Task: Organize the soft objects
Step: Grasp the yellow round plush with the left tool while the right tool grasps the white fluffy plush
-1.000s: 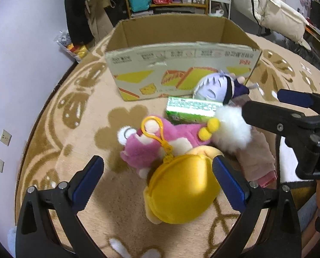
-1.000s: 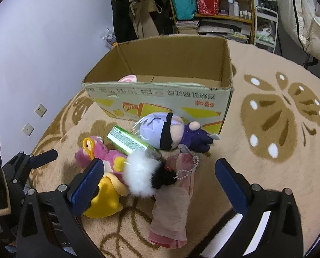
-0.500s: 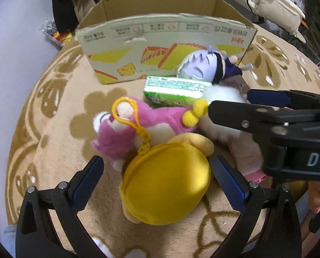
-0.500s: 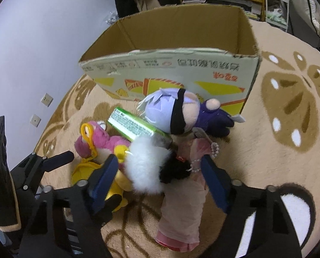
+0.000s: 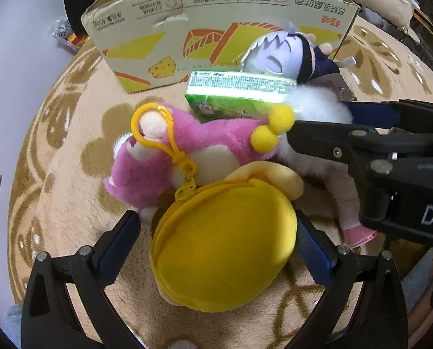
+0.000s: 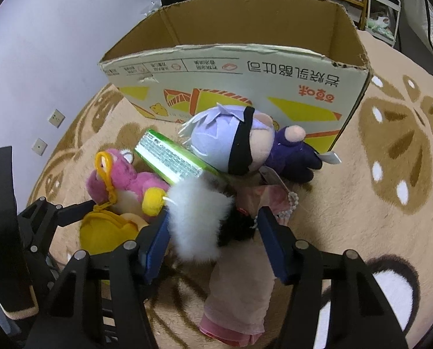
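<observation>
Nearest the left gripper (image 5: 216, 242), a yellow zip pouch (image 5: 225, 247) lies on the rug (image 5: 71, 203) between wide-open jaws; the right pad sits at its edge, the left pad stands just clear, so nothing is gripped yet. The pouch looks light and squashy, likely to bulge out of a shallow pinch, so a hold across its plump middle seems safest, away from the zip and clip. The right gripper (image 6: 213, 247) has just been closing, its jaws now flanking a white fluffy toy (image 6: 199, 221) with a pink fabric piece (image 6: 239, 285) beneath; whether the pads press the fur I cannot tell. Fur will compress and slip, so the grip should go deep. Beyond lie a pink plush bear (image 5: 164, 157), a green packet (image 6: 170, 157) and a purple-haired doll (image 6: 234, 142), then the open cardboard box (image 6: 245, 72).
</observation>
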### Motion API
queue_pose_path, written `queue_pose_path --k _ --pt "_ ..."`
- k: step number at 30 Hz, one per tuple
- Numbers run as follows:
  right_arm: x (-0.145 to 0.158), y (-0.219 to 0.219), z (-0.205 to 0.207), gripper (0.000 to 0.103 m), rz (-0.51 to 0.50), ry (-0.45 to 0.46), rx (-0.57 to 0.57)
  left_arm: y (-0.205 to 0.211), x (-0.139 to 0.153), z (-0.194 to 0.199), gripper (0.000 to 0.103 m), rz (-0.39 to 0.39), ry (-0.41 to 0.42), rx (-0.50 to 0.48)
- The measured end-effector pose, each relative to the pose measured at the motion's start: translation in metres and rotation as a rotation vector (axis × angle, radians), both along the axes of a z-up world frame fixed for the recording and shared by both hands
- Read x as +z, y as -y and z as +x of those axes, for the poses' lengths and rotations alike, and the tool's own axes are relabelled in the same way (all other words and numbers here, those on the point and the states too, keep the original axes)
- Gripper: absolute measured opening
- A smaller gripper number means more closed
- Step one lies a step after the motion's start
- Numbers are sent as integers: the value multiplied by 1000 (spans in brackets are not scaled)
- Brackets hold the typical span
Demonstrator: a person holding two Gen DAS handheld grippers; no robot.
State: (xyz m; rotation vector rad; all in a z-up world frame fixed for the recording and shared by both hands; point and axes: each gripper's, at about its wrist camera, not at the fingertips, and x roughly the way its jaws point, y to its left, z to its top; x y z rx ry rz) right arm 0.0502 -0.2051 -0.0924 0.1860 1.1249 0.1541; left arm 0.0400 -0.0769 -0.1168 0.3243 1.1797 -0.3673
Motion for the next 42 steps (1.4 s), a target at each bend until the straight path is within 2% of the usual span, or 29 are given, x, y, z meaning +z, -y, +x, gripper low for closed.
queue_pose_path --k 3,4,6,7,9,17,29,34,36,37,38,42 --pt "-2 -1 1 62 -12 1 6 0 -1 1 96 2 0 -2" --pt "-2 -2 1 54 -20 5 11 0 -2 1 96 6 -4 -4" --pt "-3 -3 1 53 -24 8 27 0 -3 0 91 12 1 -6" --pt "-3 -3 1 47 -32 10 28 -1 -2 0 90 12 3 -4" --pt "-2 -2 1 42 -23 17 30 -3 -1 -1 85 7 9 4" --pt "13 2 -10 40 -42 60 24 -12 10 -7 79 -25 24 32" --pt "46 24 -29 40 -27 150 -82 -29 48 -19 78 -31 202 119" --pt "59 29 -34 38 -19 194 -99 -37 70 -22 78 -52 323 137" --pt "63 28 -34 35 -15 211 -103 -40 77 -21 78 -62 365 143" --pt "66 29 -34 16 -12 222 -103 -42 81 -20 78 -68 383 148" --pt "68 30 -35 3 -4 229 -101 -44 84 -19 78 -75 397 152" --pt "72 32 -34 1 24 242 -95 -52 95 -15 78 -99 441 169"
